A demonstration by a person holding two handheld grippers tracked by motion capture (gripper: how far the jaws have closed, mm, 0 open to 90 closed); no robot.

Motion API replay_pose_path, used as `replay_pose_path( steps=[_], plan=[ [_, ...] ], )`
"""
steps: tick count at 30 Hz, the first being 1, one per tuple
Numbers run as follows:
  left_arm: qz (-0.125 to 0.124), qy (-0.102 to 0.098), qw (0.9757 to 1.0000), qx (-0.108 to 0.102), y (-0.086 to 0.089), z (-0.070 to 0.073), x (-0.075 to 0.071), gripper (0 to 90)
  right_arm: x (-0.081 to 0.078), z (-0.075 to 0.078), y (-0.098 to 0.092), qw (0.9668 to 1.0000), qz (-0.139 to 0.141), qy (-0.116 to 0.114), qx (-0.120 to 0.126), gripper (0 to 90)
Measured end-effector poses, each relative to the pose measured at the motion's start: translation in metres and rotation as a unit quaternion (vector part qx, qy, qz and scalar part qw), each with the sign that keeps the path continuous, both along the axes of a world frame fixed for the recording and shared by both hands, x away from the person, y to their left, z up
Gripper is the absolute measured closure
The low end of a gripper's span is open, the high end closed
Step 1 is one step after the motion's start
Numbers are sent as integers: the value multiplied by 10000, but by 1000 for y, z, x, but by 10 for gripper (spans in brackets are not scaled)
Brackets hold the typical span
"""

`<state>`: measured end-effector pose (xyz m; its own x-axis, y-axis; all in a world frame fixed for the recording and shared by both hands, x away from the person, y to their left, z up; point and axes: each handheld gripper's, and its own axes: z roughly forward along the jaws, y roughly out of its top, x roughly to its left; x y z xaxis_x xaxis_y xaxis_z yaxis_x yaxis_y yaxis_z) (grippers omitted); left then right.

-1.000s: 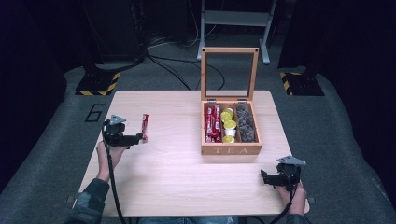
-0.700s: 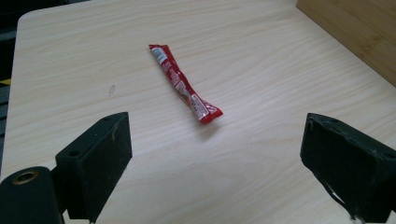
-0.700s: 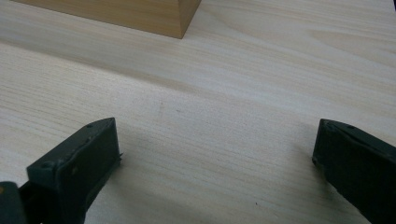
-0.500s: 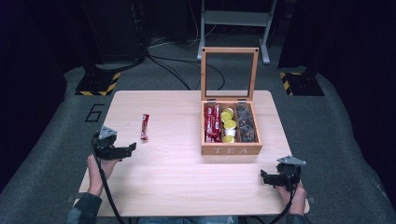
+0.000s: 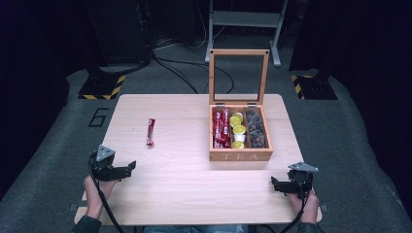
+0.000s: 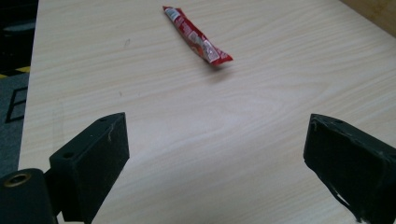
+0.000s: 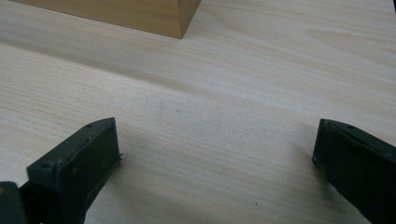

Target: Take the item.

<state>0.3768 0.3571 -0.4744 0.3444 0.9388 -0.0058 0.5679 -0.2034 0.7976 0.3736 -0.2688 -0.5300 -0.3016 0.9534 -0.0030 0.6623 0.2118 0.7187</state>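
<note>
**A:** Where's the red sachet (image 5: 151, 132) now?

**B:** Flat on the counter (image 5: 184, 184), left half, well apart from the open tea box (image 5: 240, 156). From your left gripper (image 5: 130, 166) it sits at about 1 o'clock. In the left gripper view the red sachet (image 6: 197, 36) lies up at 12, slanted, with one end lifted a little off the wood.

**A:** Fingers?

**B:** Left fingers (image 6: 95, 161) are apart and have just been opening, with nothing between them. Right gripper (image 5: 275, 183) is low by the counter's near right corner, its fingers (image 7: 79, 163) also apart and empty.

**A:** How will it handle?

**B:** My read: a thin foil stick, very light, soft in the middle and slick. It'll likely slide if you push it sideways. Take it across the narrow width near mid-length, coming down from above. You could also use the lifted end as a way in. Close gently, since it looks easy to crumple.
</note>
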Motion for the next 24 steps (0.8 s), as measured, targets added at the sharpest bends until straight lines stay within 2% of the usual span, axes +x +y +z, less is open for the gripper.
replay_pose_path(
  steps=[7, 11, 14, 19, 22, 23, 24],
  plan=[
    [157, 50, 9999, -52, 10, -15, -13, 65, 0, 0, 0, 10000, 4, 2, -1, 0],
    [236, 145, 9996, -71, 18, -25, -19, 65, 0, 0, 0, 10000, -6, 0, 2, 0],
    [267, 173, 9995, -32, 20, -31, -21, 65, 0, 0, 0, 10000, -6, 0, 3, 0],
    [375, 351, 9987, 63, 25, -50, -29, 63, 0, 0, 0, 10000, -9, -1, 2, 0],
    [411, 369, 9984, 96, 26, -57, -31, 60, 0, 0, 0, 10000, -10, 0, 2, 0],
    [406, 456, 9979, 209, 26, -58, -32, 41, 0, 0, 0, 10000, -10, -2, 2, 0],
    [417, 418, 9980, 224, 26, -58, -32, 38, 0, 0, 0, 10000, -12, 0, 3, 0]
  ],
)
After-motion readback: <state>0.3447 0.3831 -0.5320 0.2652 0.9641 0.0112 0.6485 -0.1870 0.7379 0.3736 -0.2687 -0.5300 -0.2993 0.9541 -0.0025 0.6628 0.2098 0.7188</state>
